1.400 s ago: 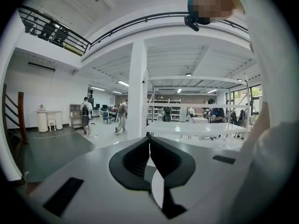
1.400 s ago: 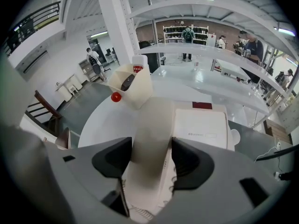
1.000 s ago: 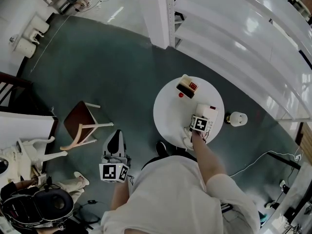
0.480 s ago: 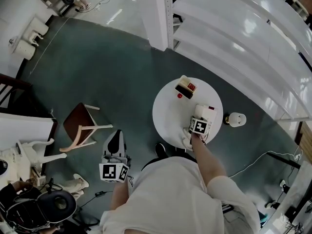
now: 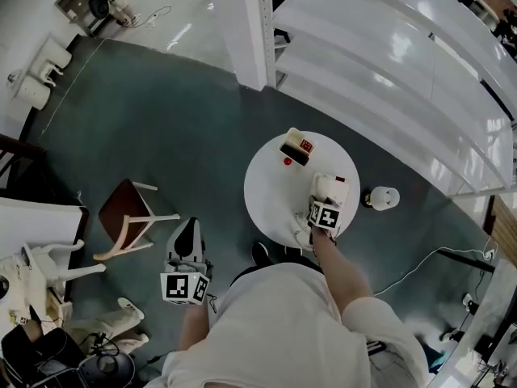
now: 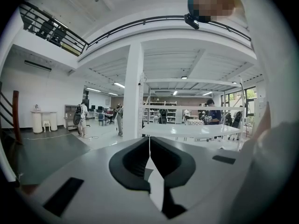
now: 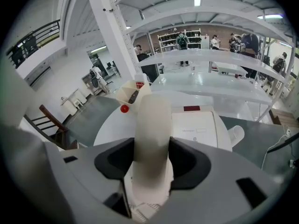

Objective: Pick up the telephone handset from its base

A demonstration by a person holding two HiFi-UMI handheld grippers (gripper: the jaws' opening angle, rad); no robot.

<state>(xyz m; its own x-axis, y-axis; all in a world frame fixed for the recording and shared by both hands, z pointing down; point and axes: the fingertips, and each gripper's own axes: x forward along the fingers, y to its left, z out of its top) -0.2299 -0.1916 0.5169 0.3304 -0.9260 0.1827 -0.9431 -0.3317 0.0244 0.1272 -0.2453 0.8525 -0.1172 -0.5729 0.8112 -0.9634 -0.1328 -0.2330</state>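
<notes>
A cream telephone handset [image 7: 152, 120] sits lengthwise between the jaws of my right gripper [image 7: 152, 161], which is shut on it. The handset hangs just above the left side of the white phone base [image 7: 196, 127]. In the head view the right gripper [image 5: 324, 214] is over the near right part of a round white table [image 5: 271, 192], beside the base [image 5: 341, 186]. My left gripper [image 5: 184, 259] hangs at the person's left side over the floor, away from the table. Its jaws [image 6: 149, 158] are shut with nothing in them.
On the table's far side stand a small cream box with a red panel [image 5: 296, 146] and a red round button [image 5: 287, 161]. A white cup-shaped thing [image 5: 380, 198] lies on the floor right of the table. A wooden chair [image 5: 125, 217] stands left; long white shelves [image 5: 388, 79] run behind.
My right gripper has risen a little with the handset, off the base. The left gripper has stayed where it was.
</notes>
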